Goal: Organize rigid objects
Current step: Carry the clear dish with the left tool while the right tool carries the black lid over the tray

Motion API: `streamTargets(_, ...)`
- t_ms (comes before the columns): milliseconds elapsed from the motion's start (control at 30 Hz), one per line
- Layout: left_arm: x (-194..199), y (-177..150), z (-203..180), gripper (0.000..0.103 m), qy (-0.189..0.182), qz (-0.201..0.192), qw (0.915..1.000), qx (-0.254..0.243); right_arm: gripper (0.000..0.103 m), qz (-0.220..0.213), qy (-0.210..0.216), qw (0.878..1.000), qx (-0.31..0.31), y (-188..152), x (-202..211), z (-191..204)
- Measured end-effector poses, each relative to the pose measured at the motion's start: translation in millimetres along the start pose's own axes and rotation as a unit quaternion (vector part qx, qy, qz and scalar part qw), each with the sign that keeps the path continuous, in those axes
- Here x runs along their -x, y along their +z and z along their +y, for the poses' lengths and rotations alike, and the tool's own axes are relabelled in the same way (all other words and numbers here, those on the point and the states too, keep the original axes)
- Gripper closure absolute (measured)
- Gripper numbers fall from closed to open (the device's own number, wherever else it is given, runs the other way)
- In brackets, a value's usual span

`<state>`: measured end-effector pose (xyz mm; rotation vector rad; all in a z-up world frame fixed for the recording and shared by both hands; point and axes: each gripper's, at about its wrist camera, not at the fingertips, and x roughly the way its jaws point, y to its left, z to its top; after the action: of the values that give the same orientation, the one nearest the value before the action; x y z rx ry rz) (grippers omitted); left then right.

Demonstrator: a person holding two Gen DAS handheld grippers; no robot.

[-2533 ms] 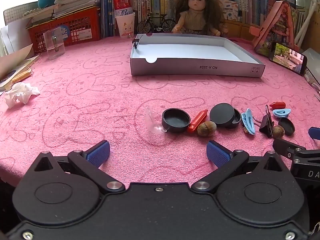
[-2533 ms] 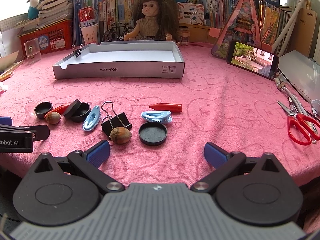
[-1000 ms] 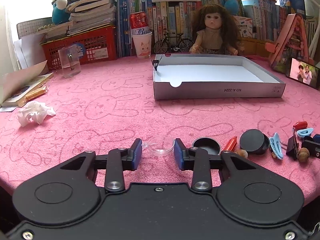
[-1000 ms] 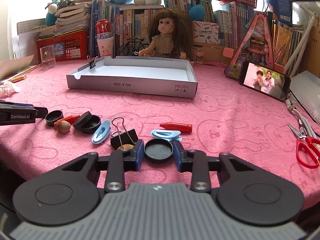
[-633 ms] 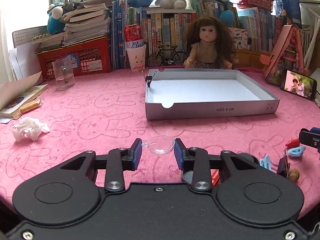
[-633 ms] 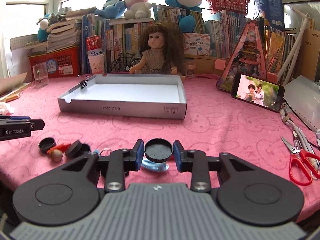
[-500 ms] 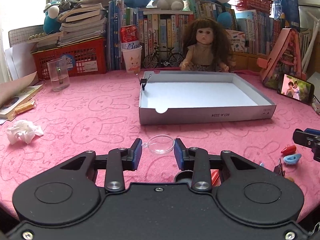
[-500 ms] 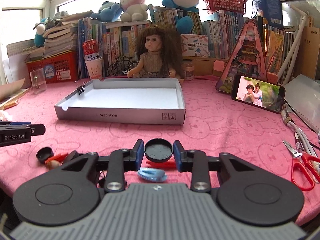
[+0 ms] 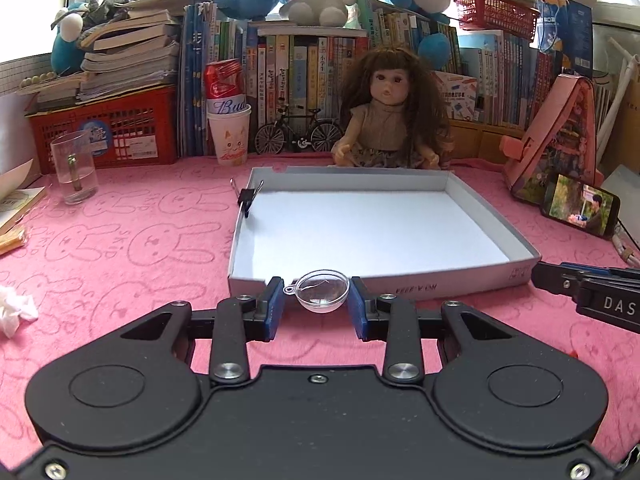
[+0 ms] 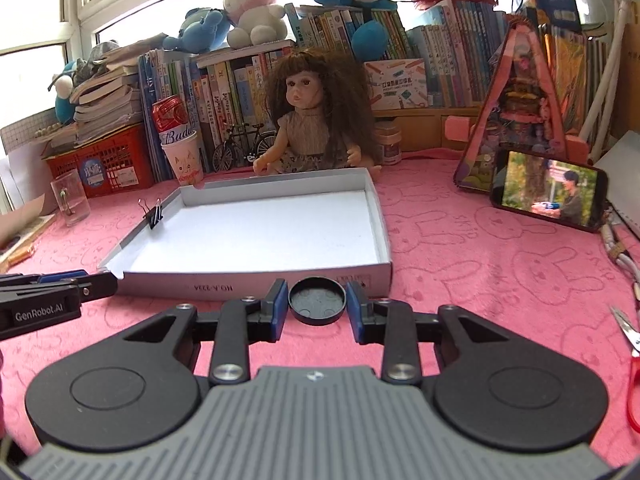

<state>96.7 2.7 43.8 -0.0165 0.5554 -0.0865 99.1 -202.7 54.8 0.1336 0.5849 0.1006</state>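
My left gripper [image 9: 316, 304] is shut on a clear plastic half-dome [image 9: 322, 290] and holds it just before the near wall of the shallow white box [image 9: 400, 286]. My right gripper [image 10: 316, 306] is shut on a round black lid [image 10: 317, 300], held in front of the same box [image 10: 248, 284] near its right front corner. A black binder clip [image 9: 249, 197] is clipped on the box's left wall; it also shows in the right wrist view [image 10: 153, 216]. The box floor is bare. Each gripper's tip shows in the other's view, the right one [image 9: 592, 292] and the left one [image 10: 52, 292].
A doll [image 9: 390, 120] sits behind the box. A glass [image 9: 75, 168], a red crate [image 9: 108, 128], a paper cup [image 9: 230, 134] and books line the back. A phone [image 10: 548, 196] and red scissors [image 10: 632, 364] lie right. Crumpled tissue [image 9: 14, 308] lies left.
Both grippers closed on their objects, lifted them off the pink cloth and carried them forward to the box's near wall. The remaining small objects have dropped out of view.
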Motion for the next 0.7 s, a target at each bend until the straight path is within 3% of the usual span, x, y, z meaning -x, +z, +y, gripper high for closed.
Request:
streamTargets(167, -29.8, 24.5, -5.6, 0.070, -0.013, 0.009, 0.9999, -0.005, 0.066, 0.026, 0.014, 0.999, -0.012, 23.6, -35.8, -1.7)
streamTargets(400, -88.8, 55.6, 4.3, 0.071, -0.050, 0.087, 0.9944, 0.033, 0.066, 0.119, 0.042, 0.990, -0.057, 50.1, -90.3, -16.1)
streamTargets(700, -130.9, 56.9, 0.5, 0.070, -0.054, 0.135, 0.9890, 0.029, 0.066, 0.146, 0.035, 0.987, -0.051, 51.2, -121.1, -13.3)
